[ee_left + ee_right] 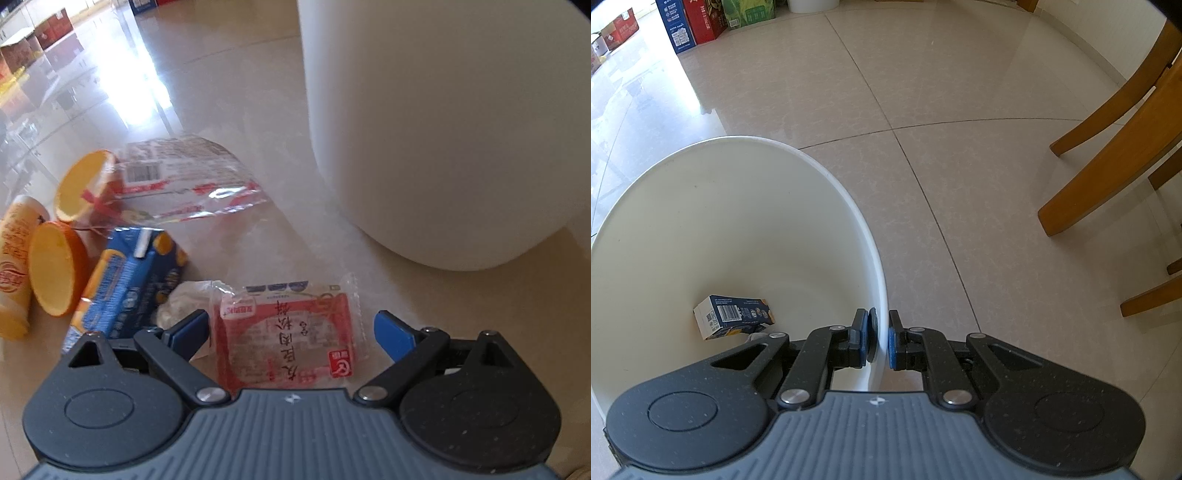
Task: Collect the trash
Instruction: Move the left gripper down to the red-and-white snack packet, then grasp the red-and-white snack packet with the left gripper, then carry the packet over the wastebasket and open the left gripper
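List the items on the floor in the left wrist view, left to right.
Orange printed cup → orange cup lying open-mouthed → blue drink carton → crumpled white wad → red snack packet, between the open left gripper fingers → white bin.

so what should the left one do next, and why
Probably lower a little more and close on the red packet. The left gripper has open jaws either side of it, not yet pressing, while the right gripper is shut on the bin rim.
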The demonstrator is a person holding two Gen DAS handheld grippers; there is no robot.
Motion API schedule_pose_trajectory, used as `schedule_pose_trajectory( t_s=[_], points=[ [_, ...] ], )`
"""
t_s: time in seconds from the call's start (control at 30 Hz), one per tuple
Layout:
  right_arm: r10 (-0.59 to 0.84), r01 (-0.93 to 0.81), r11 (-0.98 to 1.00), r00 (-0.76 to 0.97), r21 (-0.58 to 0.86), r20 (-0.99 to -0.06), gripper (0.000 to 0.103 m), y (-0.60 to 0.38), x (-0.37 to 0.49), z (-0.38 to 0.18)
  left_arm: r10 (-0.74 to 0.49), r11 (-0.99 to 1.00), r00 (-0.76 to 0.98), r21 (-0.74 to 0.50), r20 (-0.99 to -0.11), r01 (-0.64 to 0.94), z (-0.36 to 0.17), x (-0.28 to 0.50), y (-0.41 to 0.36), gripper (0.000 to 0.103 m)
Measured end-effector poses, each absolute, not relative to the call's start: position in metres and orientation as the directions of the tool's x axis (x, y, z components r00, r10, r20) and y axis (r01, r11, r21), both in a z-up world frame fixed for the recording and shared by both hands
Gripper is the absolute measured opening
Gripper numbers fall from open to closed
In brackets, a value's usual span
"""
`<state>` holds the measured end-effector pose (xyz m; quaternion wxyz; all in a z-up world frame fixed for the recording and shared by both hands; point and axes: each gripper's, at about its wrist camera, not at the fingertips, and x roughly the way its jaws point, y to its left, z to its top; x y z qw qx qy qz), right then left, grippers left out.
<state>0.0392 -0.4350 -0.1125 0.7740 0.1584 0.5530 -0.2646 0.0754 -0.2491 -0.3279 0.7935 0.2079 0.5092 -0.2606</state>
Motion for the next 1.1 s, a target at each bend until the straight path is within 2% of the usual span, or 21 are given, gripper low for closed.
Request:
schedule_pose_trajectory(
  t_s=[0.43,0.6,0.8,1.1],
  points=[
    [-0.236,0.583,0.811,0.247,-0.05,-0.94,0.013,-0.433,0.039,-0.114,-0.201,0.797,0.289,0.016,-0.936,0.604,-0.343,0.053,-0.247,0.094],
    [-0.237,0.582,0.812,0.248,-0.051,-0.94,0.013,-0.433,0.039,-0.114,-0.235,0.796,0.302,-0.005,-0.924,0.605,-0.34,0.051,-0.24,0.077],
    [-0.235,0.582,0.811,0.248,-0.05,-0.94,0.013,-0.434,0.039,-0.114,-0.259,0.784,0.278,-0.033,-0.925,0.62,-0.335,0.051,-0.231,0.064],
    [-0.236,0.579,0.813,0.247,-0.052,-0.94,0.013,-0.435,0.04,-0.114,-0.272,0.742,0.223,-0.057,-0.936,0.668,-0.318,0.055,-0.223,0.06]
  ],
)
